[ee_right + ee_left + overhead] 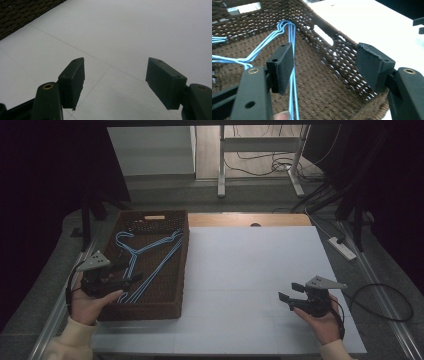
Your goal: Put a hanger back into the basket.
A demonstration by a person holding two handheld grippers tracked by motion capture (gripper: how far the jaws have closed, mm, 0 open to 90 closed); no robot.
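**Between the left jaws, nothing: the hangers lie in the basket**

Beneath the left gripper (134,279) the blue wire hangers (145,262) lie bunched on the floor of the brown woven basket (183,270), their hooks pointing toward its far wall. As I read it, the putting-away looks done or nearly so: every hanger I can see is inside the basket, and the white table (250,270) ahead of the right gripper (289,291) carries none to fetch.

In the left gripper view the two black pads stand wide apart. The hanger wires (292,82) run below and behind the left-hand pad (283,65), not pinched by it; the gap between the pads shows only basket weave (324,82) and the near wall. So the jaws grip nothing, though they hang just above the bundle.

Across the table the right gripper is held low in the person's hand, jaws equally wide, bare white surface between and beyond its pads (75,80). It holds and touches nothing
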